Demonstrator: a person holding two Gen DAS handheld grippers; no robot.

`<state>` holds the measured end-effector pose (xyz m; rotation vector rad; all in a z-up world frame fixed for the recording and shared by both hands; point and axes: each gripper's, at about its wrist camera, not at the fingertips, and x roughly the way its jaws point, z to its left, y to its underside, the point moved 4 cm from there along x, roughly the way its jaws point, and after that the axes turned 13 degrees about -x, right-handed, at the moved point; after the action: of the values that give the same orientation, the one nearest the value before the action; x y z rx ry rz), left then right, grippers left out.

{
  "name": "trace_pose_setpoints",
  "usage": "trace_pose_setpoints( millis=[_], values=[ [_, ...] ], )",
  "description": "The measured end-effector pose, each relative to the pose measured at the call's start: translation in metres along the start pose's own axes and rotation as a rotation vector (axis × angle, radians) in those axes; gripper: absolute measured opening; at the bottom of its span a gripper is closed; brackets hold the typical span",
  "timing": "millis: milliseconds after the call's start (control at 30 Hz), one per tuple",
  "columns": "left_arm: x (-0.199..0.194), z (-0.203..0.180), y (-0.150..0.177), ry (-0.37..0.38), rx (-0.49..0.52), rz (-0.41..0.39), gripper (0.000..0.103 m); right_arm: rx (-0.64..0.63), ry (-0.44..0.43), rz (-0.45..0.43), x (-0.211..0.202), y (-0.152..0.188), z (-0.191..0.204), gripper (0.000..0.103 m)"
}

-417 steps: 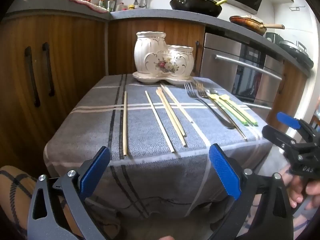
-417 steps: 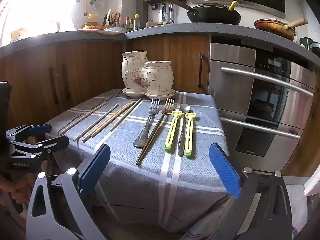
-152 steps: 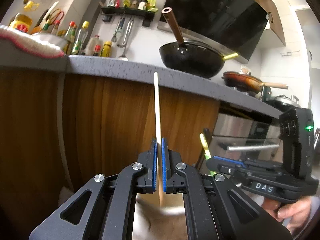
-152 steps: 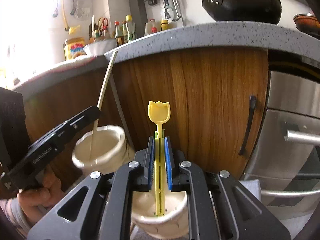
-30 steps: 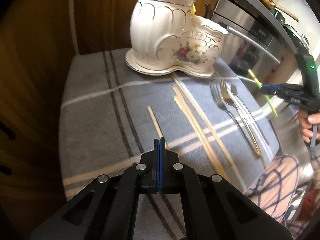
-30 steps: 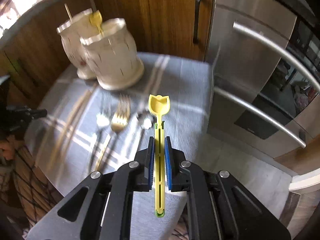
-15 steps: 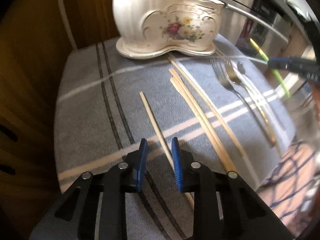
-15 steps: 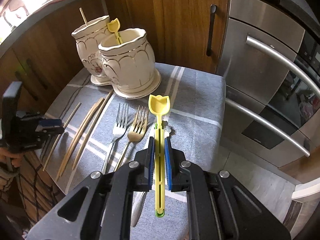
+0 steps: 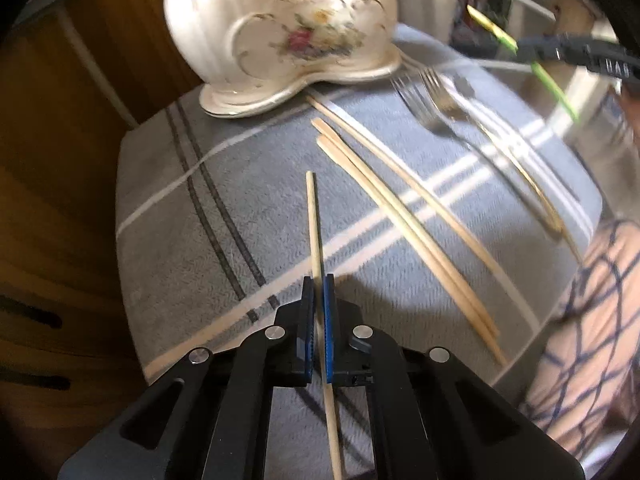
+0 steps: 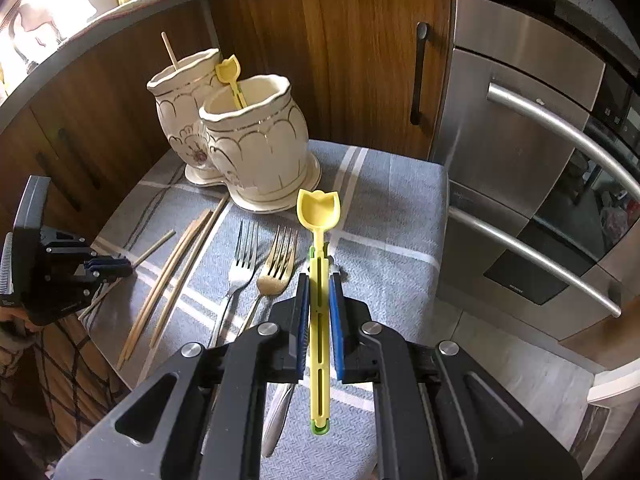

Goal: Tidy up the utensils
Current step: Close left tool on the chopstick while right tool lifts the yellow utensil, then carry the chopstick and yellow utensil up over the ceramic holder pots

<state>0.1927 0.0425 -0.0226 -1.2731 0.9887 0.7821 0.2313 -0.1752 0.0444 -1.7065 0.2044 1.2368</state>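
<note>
Between the left gripper's (image 9: 318, 292) closed pads lies a chopstick (image 9: 313, 224), long axis pointing ahead toward the ceramic holder (image 9: 280, 28) (beyond, slightly left); right gripper (image 10: 319, 292) clamps a yellow spoon (image 10: 319, 216).

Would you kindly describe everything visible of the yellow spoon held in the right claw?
The yellow spoon looks like plastic, with a tulip-shaped bowl and a long slotted handle edged in green. The right claw is shut on its handle about midway, bowl pointing forward. It is held above the grey cloth, touching nothing but the blue pads.
</note>
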Motion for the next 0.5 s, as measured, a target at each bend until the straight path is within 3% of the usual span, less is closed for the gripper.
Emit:
trace_pose_setpoints(
  millis=[233,367,500],
  values=[
    [0.002,-0.004,-0.003,-0.017,0.05,0.051,0.005,-0.008,-0.005,-0.017,-0.003,-0.003,0.002,0.009],
    [0.0,-0.005,0.0,-0.022,0.038,0.001,0.004,-0.003,-0.007,-0.032,-0.006,-0.004,0.001,0.009],
    [-0.014,0.0,-0.004,0.02,-0.014,-0.087,0.004,0.0,-0.011,-0.05,-0.009,-0.009,0.003,0.009]
  ],
)
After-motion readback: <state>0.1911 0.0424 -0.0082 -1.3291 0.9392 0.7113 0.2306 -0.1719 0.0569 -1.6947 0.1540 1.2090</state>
